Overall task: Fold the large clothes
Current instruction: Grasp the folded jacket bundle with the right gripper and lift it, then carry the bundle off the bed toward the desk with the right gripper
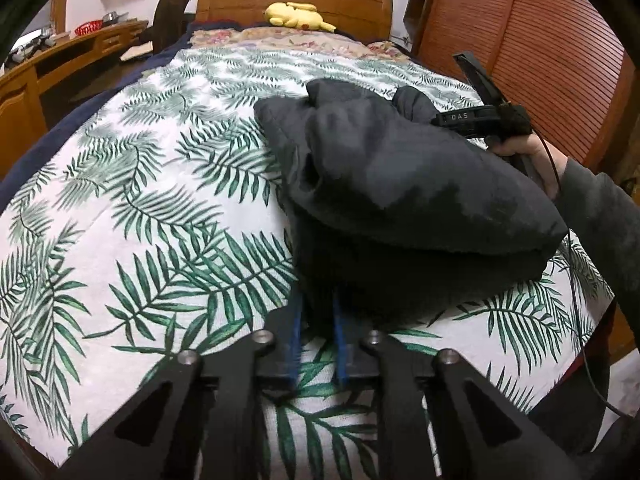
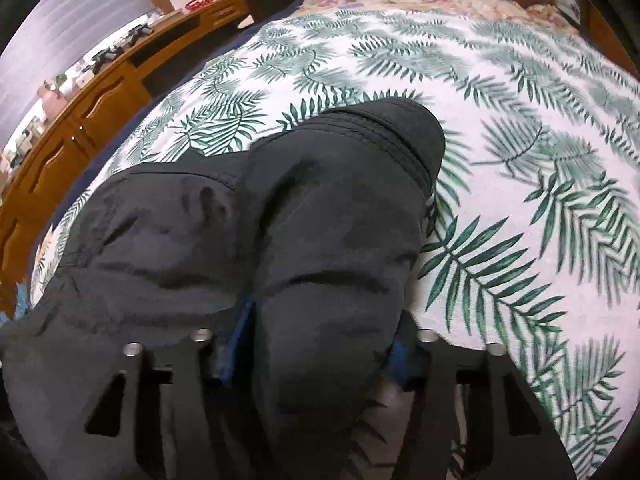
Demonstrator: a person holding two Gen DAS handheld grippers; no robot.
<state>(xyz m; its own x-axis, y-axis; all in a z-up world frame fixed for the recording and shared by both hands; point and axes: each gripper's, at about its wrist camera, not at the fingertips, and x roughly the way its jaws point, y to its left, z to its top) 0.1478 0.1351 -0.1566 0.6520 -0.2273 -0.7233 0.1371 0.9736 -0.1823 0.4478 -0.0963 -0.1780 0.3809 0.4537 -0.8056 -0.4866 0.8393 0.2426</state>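
A bulky black garment (image 1: 400,184) lies bunched on the leaf-print bed cover (image 1: 160,200), right of the middle in the left wrist view. My left gripper (image 1: 318,320) reaches its near edge. The blue pads (image 1: 297,340) stand close together and their tips vanish into the dark fabric, pinching it. In the right wrist view the black garment (image 2: 320,220) fills the lower left, a stitched cuff (image 2: 400,132) pointing away. My right gripper (image 2: 320,344) is shut on a thick fold, with one blue pad (image 2: 236,336) pressed into a crease and the other against the fold's right side.
A hand (image 1: 520,152) and dark sleeve (image 1: 596,216) hold the right tool. At the wooden headboard (image 1: 292,0) lies a yellow plush toy (image 1: 298,14). A wooden desk (image 1: 60,60) runs along the left. A slatted wardrobe door (image 1: 520,40) stands right of the bed.
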